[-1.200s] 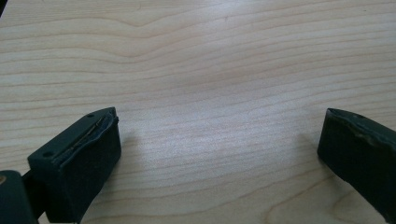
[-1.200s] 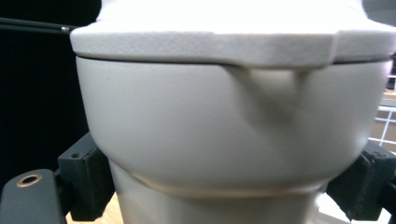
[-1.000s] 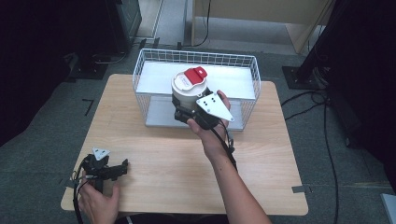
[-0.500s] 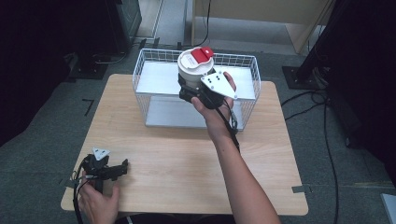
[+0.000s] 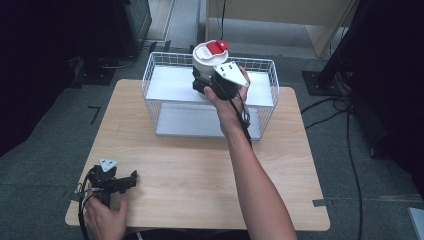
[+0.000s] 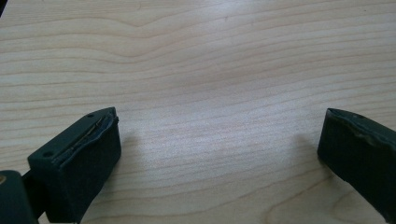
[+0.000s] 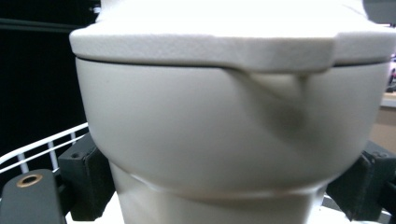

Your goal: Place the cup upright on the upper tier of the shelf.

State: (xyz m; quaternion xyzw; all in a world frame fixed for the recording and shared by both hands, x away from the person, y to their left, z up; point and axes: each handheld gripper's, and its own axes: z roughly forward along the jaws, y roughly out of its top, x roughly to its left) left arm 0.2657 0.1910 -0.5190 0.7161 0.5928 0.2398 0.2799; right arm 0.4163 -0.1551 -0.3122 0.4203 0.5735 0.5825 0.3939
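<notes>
High view: right gripper [image 5: 206, 84] clamped on white jug [image 5: 209, 59], held upright above wire basket [image 5: 150, 75], upper centre of frame.
Jug's long axis vertical, basket floor directly below. Left gripper [image 5: 131, 179] lower left, jaws apart, holding nothing, resting on table [image 5: 200, 165].

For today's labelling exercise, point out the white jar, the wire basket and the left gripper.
white jar [image 5: 206, 61], high view, on its side wall.
wire basket [image 5: 150, 79], high view, on its left rim.
left gripper [image 5: 131, 178], high view, between its fingertips.

Right arm [image 5: 250, 165]: stretching forward, right gripper [image 5: 207, 84] gripping tight, raised. Left hand [image 5: 105, 220]: resting low, holding left gripper [image 5: 131, 180], jaws gaping wide apart.
</notes>
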